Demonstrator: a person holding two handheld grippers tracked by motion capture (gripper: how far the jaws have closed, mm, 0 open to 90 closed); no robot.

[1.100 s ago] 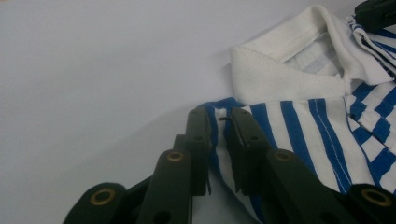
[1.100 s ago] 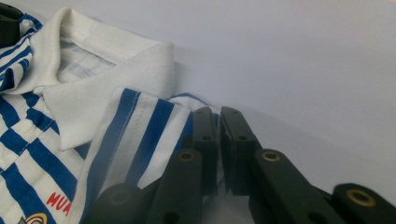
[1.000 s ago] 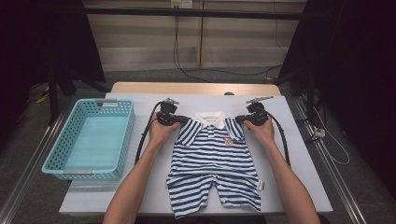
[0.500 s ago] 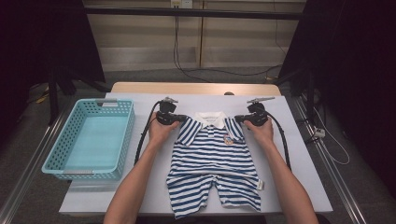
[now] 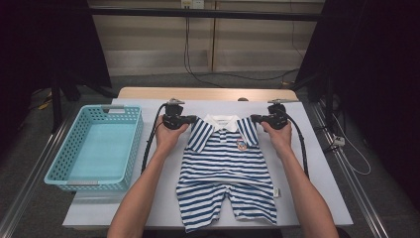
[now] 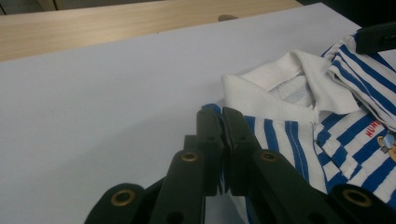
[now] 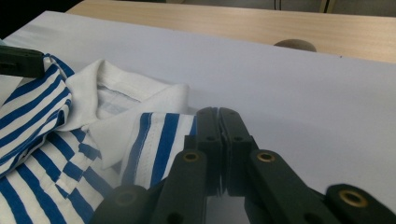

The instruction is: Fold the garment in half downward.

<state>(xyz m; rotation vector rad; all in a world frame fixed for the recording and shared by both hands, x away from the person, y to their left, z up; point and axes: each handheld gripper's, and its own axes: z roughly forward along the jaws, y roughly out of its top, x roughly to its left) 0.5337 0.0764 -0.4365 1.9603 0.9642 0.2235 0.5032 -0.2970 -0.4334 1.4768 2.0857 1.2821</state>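
Two grippers are at work on one garment. The left gripper (image 5: 190, 119) has its jaws pressed together on the shoulder edge of the striped romper (image 5: 225, 173); in the left gripper view (image 6: 223, 122) a thin fold of blue-and-white cloth sits pinched between the pads. The right gripper (image 5: 256, 118) matches it at the opposite shoulder, its jaws all but meeting, and the right gripper view (image 7: 218, 122) shows the striped sleeve edge running in under them. Both sets of jaws have just been closing, with cloth between them.

The romper lies flat on the white desk (image 5: 317, 163), collar toward the far edge, legs toward the near edge, roughly midway between the left and right edges. One white collar (image 6: 285, 79) sits open between the two grips. One small badge (image 5: 241, 145) shows on the chest.

One turquoise basket (image 5: 126, 148) stands at the desk's left edge, well apart from the romper. One hand (image 5: 168, 136) and the other hand (image 5: 280, 136) each hold a gripper, with a black cable (image 5: 148, 144) trailing from each.
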